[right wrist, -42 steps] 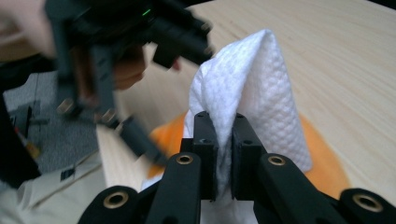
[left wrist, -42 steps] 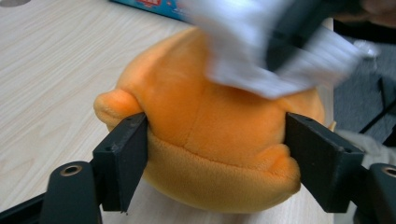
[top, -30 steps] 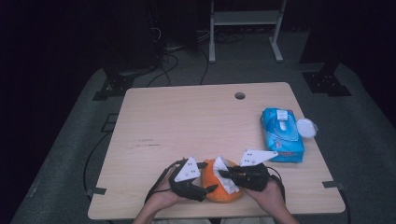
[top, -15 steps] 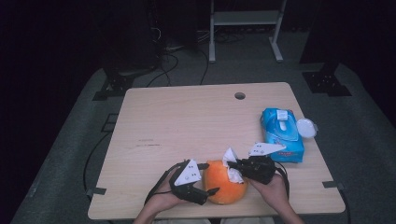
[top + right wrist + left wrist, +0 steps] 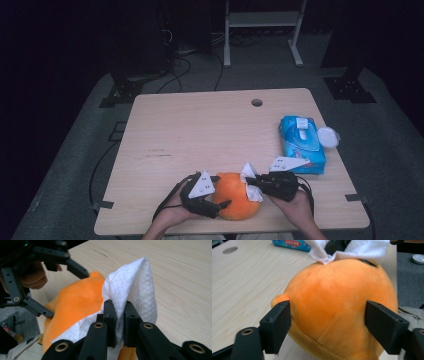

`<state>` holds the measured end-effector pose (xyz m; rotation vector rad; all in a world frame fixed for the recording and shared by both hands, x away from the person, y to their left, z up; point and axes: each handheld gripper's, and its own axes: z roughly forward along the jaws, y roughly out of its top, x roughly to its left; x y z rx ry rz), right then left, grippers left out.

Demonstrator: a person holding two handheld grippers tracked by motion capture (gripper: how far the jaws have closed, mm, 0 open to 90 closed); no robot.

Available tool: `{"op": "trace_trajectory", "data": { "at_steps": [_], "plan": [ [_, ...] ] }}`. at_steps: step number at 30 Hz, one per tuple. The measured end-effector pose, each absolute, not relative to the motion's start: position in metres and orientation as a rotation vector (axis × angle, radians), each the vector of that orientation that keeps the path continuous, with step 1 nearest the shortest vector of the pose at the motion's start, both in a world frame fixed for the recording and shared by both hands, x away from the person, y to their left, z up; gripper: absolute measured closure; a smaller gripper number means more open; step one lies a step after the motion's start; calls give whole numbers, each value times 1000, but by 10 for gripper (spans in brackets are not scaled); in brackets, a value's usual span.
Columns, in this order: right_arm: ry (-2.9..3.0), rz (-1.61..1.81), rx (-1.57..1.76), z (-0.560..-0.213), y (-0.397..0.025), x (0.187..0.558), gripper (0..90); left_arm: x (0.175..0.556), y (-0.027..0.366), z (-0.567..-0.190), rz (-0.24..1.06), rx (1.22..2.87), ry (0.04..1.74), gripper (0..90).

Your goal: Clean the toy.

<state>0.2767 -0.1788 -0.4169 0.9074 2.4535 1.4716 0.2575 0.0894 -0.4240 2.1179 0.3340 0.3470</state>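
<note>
- Two handheld black grippers work at the near edge of a pale wooden table [image 5: 200,130], one on each side of a round orange plush toy [image 5: 234,196].
- The plush toy sits on the tabletop close to the person's edge, roughly midway between the two hands.
- The left gripper [image 5: 212,200] meets the toy from its left side; in the left gripper view its two jaws stand wide apart with the toy's soft orange body [image 5: 342,312] between them, each jaw pressed against the fabric, so it clasps the toy.
- The right gripper [image 5: 252,184] comes in from the toy's right, with its jaws drawn close together and pinching a white textured paper wipe [image 5: 135,290].
- The wipe [image 5: 249,181] lies against the top and right flank of the toy; in the right gripper view part of it stands up in a fold above the jaws and part spreads down over the orange fabric [image 5: 77,302].
- In the left gripper view the same wipe [image 5: 362,248] drapes over the toy's far upper edge.
- A blue soft pack of wet wipes [image 5: 301,144] lies flat near the table's right edge, well apart from the toy, with a small white round lid [image 5: 328,136] just beside it.
- A small round hole [image 5: 257,102] shows in the tabletop near the far edge.
</note>
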Motion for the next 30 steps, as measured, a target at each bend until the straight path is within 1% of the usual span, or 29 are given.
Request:
{"op": "trace_trajectory", "data": {
  "at_steps": [2, 5, 10, 15, 17, 19, 22, 26, 30],
  "plan": [
    [2450, 1485, 860, -414, -173, 273, 818, 254, 85, -420, 341, 2066, 291, 190],
    [2450, 1524, 841, -415, -167, 275, 818, 253, 78, -424, 389, 2115, 272, 200],
    [2441, 1503, 902, -419, -178, 275, 817, 259, 85, -430, 363, 2119, 349, 230],
    [2448, 1475, 883, -414, -190, 255, 817, 265, 88, -432, 369, 2115, 416, 235],
    [2463, 1513, 849, -413, -189, 246, 817, 269, 90, -433, 366, 2095, 463, 235],
    [2486, 1487, 802, -413, -181, 240, 817, 269, 91, -434, 357, 2089, 474, 234],
    [2490, 1456, 799, -417, -179, 245, 817, 268, 92, -434, 338, 2078, 467, 235],
    [2439, 1440, 925, -423, -194, 261, 808, 266, 92, -433, 290, 2092, 432, 234],
    [2436, 1418, 991, -431, -202, 265, 809, 264, 89, -430, 264, 2091, 399, 200]
  ]
}}
